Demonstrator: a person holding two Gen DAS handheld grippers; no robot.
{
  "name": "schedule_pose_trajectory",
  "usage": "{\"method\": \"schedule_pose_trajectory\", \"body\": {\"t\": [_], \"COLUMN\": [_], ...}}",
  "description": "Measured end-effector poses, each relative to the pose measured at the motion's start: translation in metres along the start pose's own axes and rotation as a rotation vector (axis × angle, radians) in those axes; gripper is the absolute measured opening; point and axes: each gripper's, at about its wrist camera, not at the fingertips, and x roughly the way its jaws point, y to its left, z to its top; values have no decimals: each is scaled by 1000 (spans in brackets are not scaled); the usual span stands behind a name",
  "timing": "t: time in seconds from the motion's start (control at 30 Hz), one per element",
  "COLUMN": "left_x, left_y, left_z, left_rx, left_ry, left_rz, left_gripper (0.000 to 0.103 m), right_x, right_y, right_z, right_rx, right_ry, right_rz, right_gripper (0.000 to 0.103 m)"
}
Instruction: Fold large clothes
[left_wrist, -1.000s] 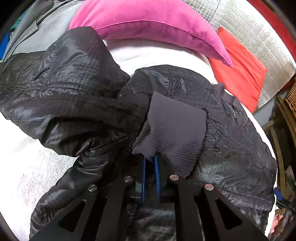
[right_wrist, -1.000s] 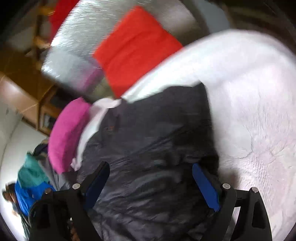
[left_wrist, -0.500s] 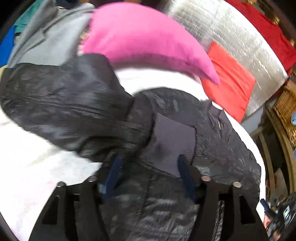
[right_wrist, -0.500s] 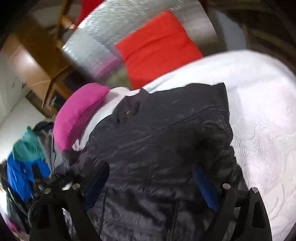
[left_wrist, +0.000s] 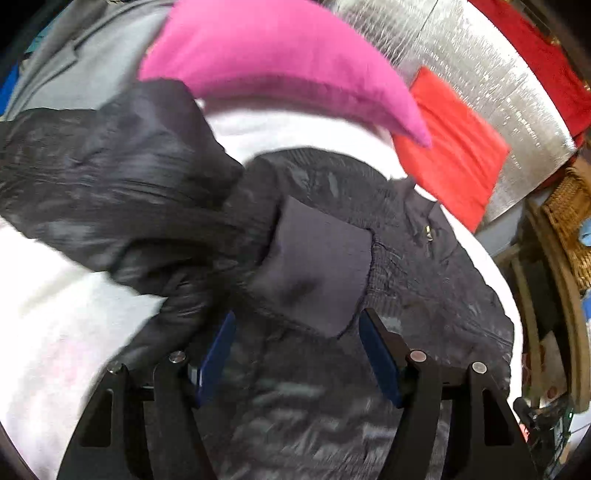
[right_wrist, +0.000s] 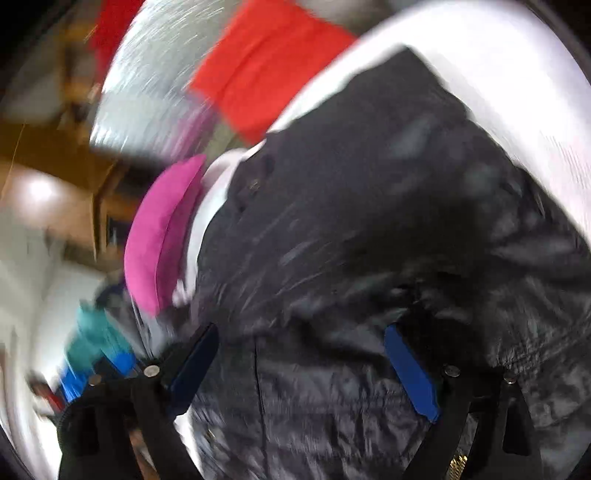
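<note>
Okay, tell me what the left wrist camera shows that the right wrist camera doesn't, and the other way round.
Only the left wrist view shows the ribbed knit cuff of a sleeve folded across the jacket, the left gripper open just short of it, and a grey garment behind. Only the right wrist view shows the right gripper open over the jacket, gold zipper teeth, and blurred blue and teal clothes. Both show the black jacket on white bedding, the pink pillow and the red cushion.
</note>
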Motion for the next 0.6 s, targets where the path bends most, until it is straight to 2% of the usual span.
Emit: {"method": "schedule_pose_trajectory", "body": {"t": [0.07, 0.1, 0.13, 0.17, 0.2, 0.23, 0.27, 0.33, 0.4, 0.43, 0.5, 0.53, 0.57, 0.6], "left_x": [17, 24, 29, 38, 41, 38, 30, 5, -9, -6, 20, 28, 26, 25], "left_y": [-10, -14, -16, -19, -17, -13, -13, -19, -20, -18, -8, -5, -10, -17], "left_z": [6, 8, 8, 10, 12, 13, 14, 11, 0, -6, -16, -19, -19, -20], "left_rx": [9, 28, 44, 75, 66, 38, 35, 84, 117, 123, 110, 107, 143, 173], "left_ry": [15, 22, 22, 36, 50, 48, 32, -38, -80, -65, 13, 28, 5, 3], "left_rz": [23, 42, 61, 153, 160, 145, 146, 134, 136, 150, 191, 199, 213, 231], "left_gripper": [70, 65, 27, 7, 7, 7, 7, 7, 7, 7, 7, 8, 8, 8], "right_x": [-1, 0, 2, 4, 13, 17, 13, -4, -14, -10, 11, 16, 14, 11], "right_y": [-11, -15, -15, -14, -12, -14, -13, 7, 12, 9, -12, -21, -26, -24], "right_z": [6, 9, 12, 15, 19, 20, 22, 24, 21, 21, 19, 19, 19, 20], "right_rx": [96, 130, 135, 121, 95, 104, 99, -25, -79, -93, -84, -51, -32, -32], "right_ry": [-54, -80, -85, -86, -51, -24, -28, -66, -69, -53, 9, 37, 34, 30], "right_rz": [36, 43, 38, 21, -10, -24, -24, -7, 1, -30, -135, -114, -76, -61], "right_gripper": [93, 93, 90, 81, 36, 10, 10, 10, 10, 10, 12, 14, 14, 20]}}
